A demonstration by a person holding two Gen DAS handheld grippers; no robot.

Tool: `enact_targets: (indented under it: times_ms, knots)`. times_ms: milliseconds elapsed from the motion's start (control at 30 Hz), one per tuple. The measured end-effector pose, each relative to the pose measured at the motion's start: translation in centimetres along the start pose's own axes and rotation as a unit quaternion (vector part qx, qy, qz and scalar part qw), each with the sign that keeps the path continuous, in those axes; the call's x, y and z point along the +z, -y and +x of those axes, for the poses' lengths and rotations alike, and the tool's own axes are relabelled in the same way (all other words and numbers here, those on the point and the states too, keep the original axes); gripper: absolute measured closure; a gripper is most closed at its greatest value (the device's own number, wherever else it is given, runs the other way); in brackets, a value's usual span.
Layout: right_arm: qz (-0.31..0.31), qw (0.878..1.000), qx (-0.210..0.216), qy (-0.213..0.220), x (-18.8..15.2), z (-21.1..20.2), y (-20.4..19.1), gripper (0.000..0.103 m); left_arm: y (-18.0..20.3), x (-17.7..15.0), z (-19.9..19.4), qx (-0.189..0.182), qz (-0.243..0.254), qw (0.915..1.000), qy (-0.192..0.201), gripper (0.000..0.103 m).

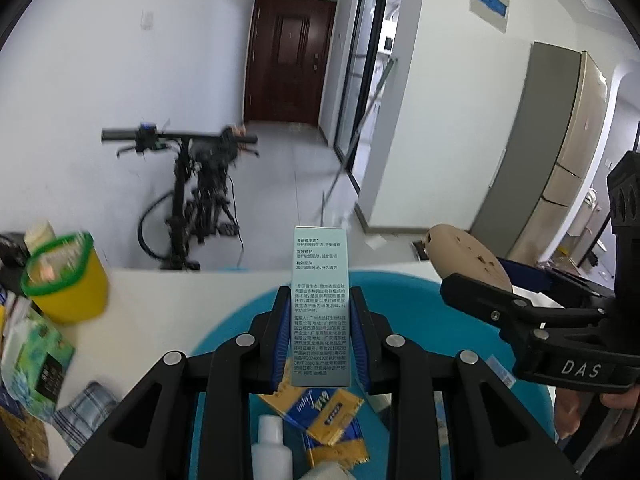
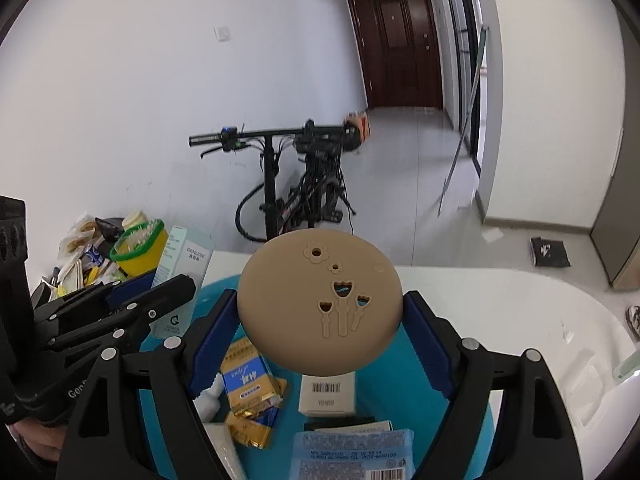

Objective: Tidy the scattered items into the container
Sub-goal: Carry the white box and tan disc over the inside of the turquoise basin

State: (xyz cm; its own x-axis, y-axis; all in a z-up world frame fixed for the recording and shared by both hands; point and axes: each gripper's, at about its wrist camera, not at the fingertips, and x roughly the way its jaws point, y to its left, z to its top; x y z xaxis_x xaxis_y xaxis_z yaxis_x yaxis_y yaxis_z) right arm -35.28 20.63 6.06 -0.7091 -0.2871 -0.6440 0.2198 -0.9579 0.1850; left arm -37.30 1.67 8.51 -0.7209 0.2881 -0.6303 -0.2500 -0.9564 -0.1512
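Nearest to us, the left hand-held gripper [image 1: 321, 322] was clenched on a tall pale green box [image 1: 321, 300], which stood upright between the blue pads [image 1: 281, 344]. The right hand-held gripper [image 2: 320, 336] grasped a tan oval lid [image 2: 320, 300] by its edges; the lid bore flower-shaped cut-outs.

Both things hung above the blue container [image 2: 208, 304], a round basin resting on the white desk [image 1: 180, 292]. Inside it we saw yellow and blue packets [image 2: 250, 376], a white bottle [image 1: 272, 446], a white carton with a barcode [image 2: 328, 394] and a printed blue pouch [image 2: 352, 456].

On the desk left of the basin stood a yellow tub with a green rim [image 1: 64, 276], stuffed with small things. Close by lay a green patterned pack [image 1: 36, 364] and a checked cloth [image 1: 86, 408], with more loose packets heaped behind the tub. We could not tell whether the tub touched the pack.

Beyond the desk edge a black bicycle [image 2: 296, 188] leaned at the white wall. A long-handled tool [image 1: 360, 132] was propped against the sliding glass door. A grey-and-beige cabinet [image 1: 560, 152] stood to the right. Farthest off was a dark brown door [image 1: 290, 62].
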Motion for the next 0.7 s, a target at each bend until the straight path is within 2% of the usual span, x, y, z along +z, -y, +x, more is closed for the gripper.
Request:
enact_targets:
  times_ms: [133, 400, 600, 700]
  knots:
    - [-0.006, 1.0, -0.007, -0.027, -0.1, 0.6, 0.4, 0.023, -0.1, -0.6, 1.2, 0.016, 0.013, 0.9993, -0.03, 0.073]
    - [-0.032, 0.996, -0.013, -0.086, -0.4, 1.9, 0.8, 0.023, -0.4, -2.1, 3.5, 0.001, 0.017, 0.9933, -0.115, 0.074]
    - [-0.037, 0.987, 0.002, -0.159, -1.4, 4.2, 1.6, 0.023, 0.0, -3.4, 5.1, 0.003, 0.025, 0.9853, -0.169, 0.074]
    - [-0.047, 0.981, 0.003, -0.19, -1.7, 5.2, 1.5, 0.023, -0.1, -3.6, 5.6, 0.008, 0.026, 0.9833, -0.18, 0.074]
